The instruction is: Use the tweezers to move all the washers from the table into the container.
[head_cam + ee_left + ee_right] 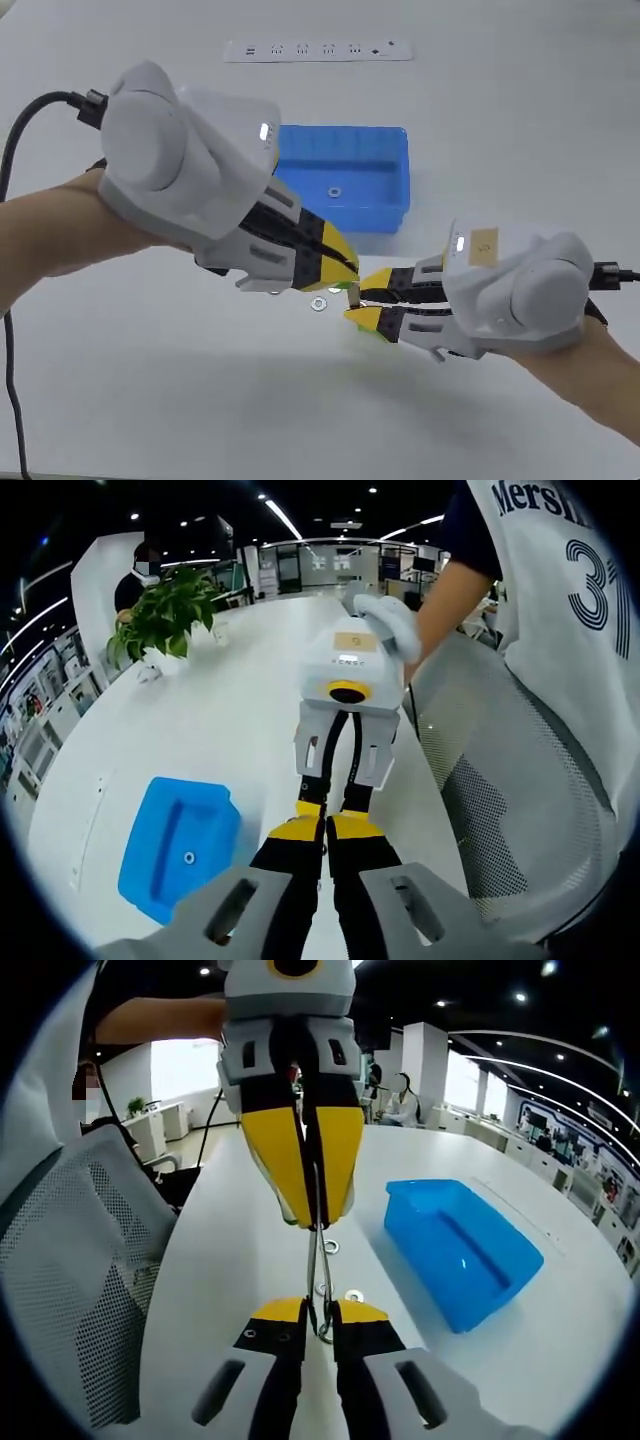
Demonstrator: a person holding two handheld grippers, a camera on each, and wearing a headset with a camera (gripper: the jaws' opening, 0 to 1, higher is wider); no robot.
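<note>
So: both grippers on the tweezers, washers just off to the side

Left gripper [350, 268] and right gripper [358, 298] are nose to nose low over the table [150, 400]. As far as I can judge, both sets of jaws are squeezed together on the tweezers [318, 1270]. In the right gripper view the tweezers run straight along my right jaws, 6 to 12 o'clock. The rounded end sits in the right jaws and the far end disappears between the left's yellow pads.

A few loose washers [318, 303] lie on the table right by the tips. In the head view the nearest is at about 8 o'clock from where the jaws meet, and another is out at 9 o'clock, half tucked under the left gripper. One washer [334, 191] is already in the bin [385, 150], which is at 12 o'clock, a short way past the left gripper.

Here's the catch: the tweezers' long axis points from one gripper into the other, not down at any washer. My guess is one side has to let go so the free end can tip toward 8 o'clock. I can't tell which end is the working one, and both grippers look about equally near.
</note>
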